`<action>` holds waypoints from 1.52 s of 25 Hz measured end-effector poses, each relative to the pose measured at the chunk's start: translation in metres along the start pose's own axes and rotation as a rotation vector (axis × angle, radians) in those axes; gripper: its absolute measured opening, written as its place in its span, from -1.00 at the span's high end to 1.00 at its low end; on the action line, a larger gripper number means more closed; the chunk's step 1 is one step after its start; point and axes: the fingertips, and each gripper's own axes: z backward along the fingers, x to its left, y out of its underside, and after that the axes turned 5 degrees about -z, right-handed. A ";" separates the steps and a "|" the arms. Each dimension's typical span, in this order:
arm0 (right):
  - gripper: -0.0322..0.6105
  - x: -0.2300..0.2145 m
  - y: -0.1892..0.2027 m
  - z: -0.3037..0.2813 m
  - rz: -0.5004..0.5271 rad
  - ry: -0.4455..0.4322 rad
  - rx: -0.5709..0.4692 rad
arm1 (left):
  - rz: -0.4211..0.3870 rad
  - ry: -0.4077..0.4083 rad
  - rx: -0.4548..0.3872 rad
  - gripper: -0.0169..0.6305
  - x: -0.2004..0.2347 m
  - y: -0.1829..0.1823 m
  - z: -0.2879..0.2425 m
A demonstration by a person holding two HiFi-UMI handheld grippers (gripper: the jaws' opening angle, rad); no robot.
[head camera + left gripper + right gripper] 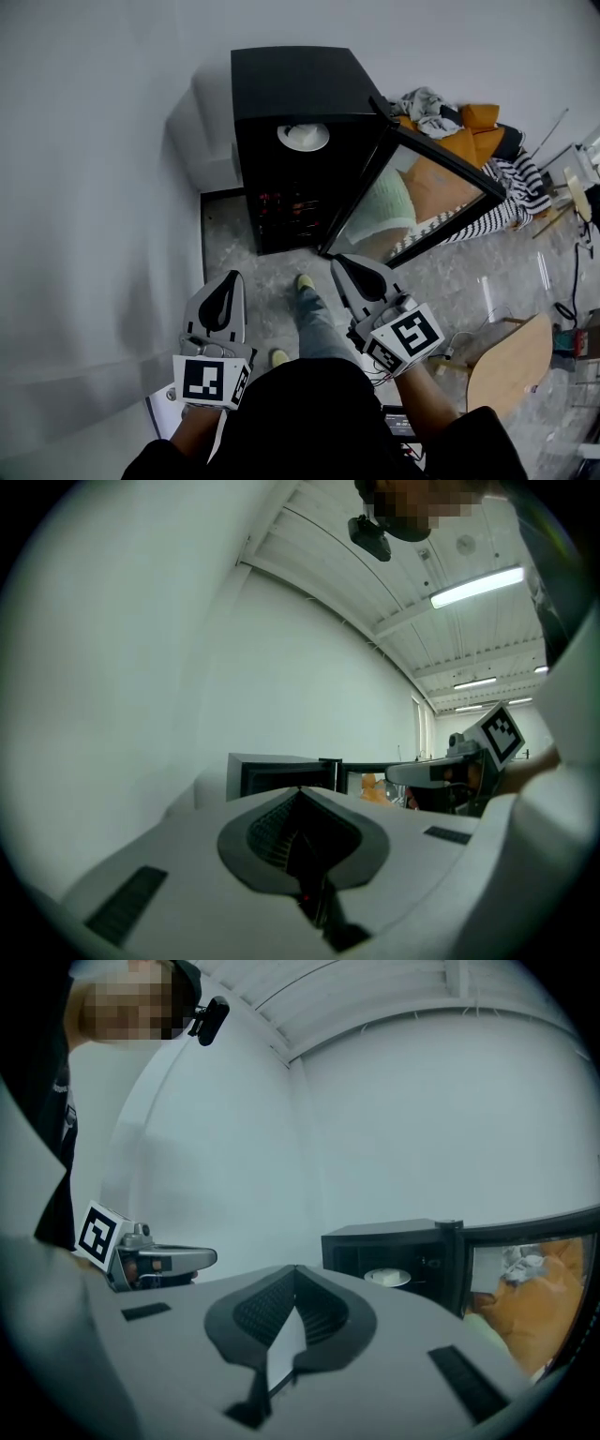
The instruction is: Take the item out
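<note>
A black cabinet stands on the floor against the white wall, its glass door swung open to the right. On its upper shelf lies a white dish, also seen in the right gripper view as a white dish. My left gripper and right gripper hover side by side short of the cabinet, both pointing at it. Each is shut with nothing between its jaws. The left gripper view shows its closed jaws and the cabinet beyond.
Small red items sit on a lower shelf. A heap of orange and striped fabric lies behind the open door. A wooden seat stands at the right. The person's leg and shoes are between the grippers.
</note>
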 end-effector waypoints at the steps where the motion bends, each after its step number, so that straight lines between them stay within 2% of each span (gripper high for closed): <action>1: 0.89 -0.006 0.000 -0.005 -0.003 0.001 0.003 | 0.000 0.003 0.004 0.92 0.001 0.000 -0.007; 7: 0.89 -0.048 0.006 -0.034 -0.036 0.007 0.024 | -0.007 0.029 0.031 0.92 0.005 0.006 -0.060; 18: 0.89 -0.119 -0.003 -0.086 -0.110 -0.001 0.029 | -0.012 0.019 0.096 0.92 0.019 0.011 -0.139; 28: 0.89 -0.178 -0.033 -0.114 -0.100 -0.011 0.009 | -0.031 0.026 0.092 0.92 0.019 -0.009 -0.207; 38: 0.89 -0.227 -0.043 -0.130 -0.110 -0.028 0.006 | -0.039 0.020 0.106 0.92 0.008 -0.012 -0.259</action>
